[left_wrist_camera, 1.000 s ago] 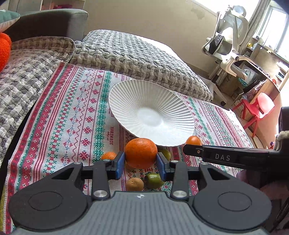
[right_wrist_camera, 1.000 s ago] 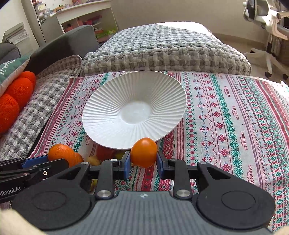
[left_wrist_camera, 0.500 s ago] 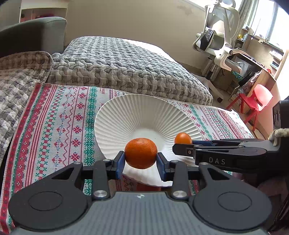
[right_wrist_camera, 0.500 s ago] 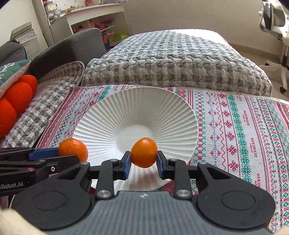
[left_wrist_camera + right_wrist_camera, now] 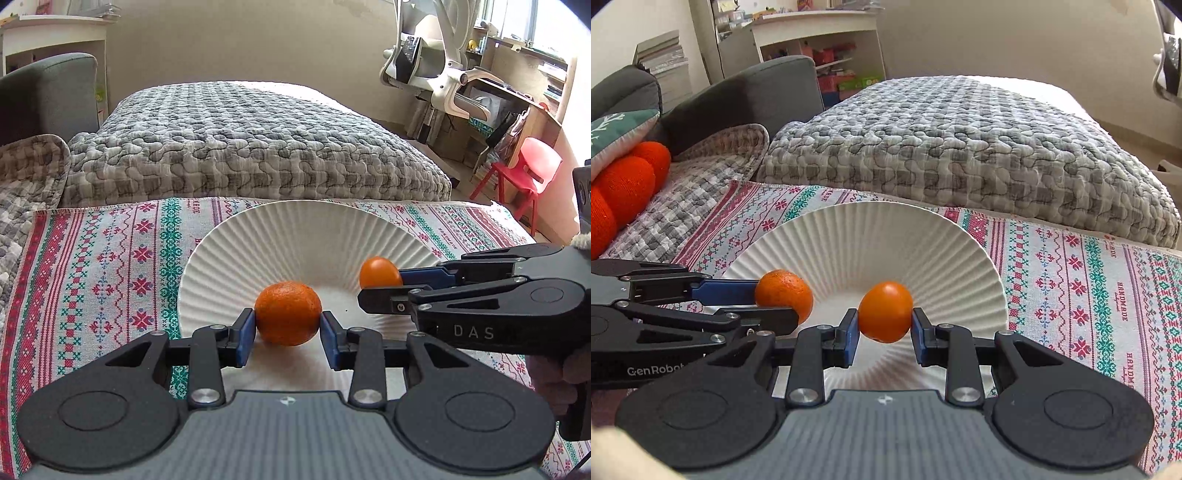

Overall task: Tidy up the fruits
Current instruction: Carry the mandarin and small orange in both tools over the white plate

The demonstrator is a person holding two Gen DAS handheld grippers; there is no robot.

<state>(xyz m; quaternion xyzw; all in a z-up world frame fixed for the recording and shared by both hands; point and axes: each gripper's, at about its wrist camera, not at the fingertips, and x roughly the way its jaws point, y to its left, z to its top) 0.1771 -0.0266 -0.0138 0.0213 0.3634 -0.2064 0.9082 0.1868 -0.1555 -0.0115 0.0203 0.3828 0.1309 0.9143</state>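
Observation:
My left gripper (image 5: 288,334) is shut on a large rough-skinned orange (image 5: 288,313), held over the near part of the white ribbed plate (image 5: 258,236). My right gripper (image 5: 885,330) is shut on a smaller smooth orange fruit (image 5: 885,312), held over the plate (image 5: 923,243) just right of the left gripper. In the left wrist view the right gripper (image 5: 384,286) comes in from the right with its fruit (image 5: 378,272). In the right wrist view the left gripper (image 5: 775,299) comes in from the left with the large orange (image 5: 785,293). The other fruits are hidden below the grippers.
The plate stands on a red, green and white patterned cloth (image 5: 110,258) over a sofa. A grey quilted blanket (image 5: 240,147) lies behind it. Orange round cushions (image 5: 620,188) sit at the left. An office chair (image 5: 436,70) and red child's chair (image 5: 524,173) stand at the right.
Both grippers have lifted their oranges off the cloth and carried them forward over the plate. The loose fruits on the cloth have dropped out of view.

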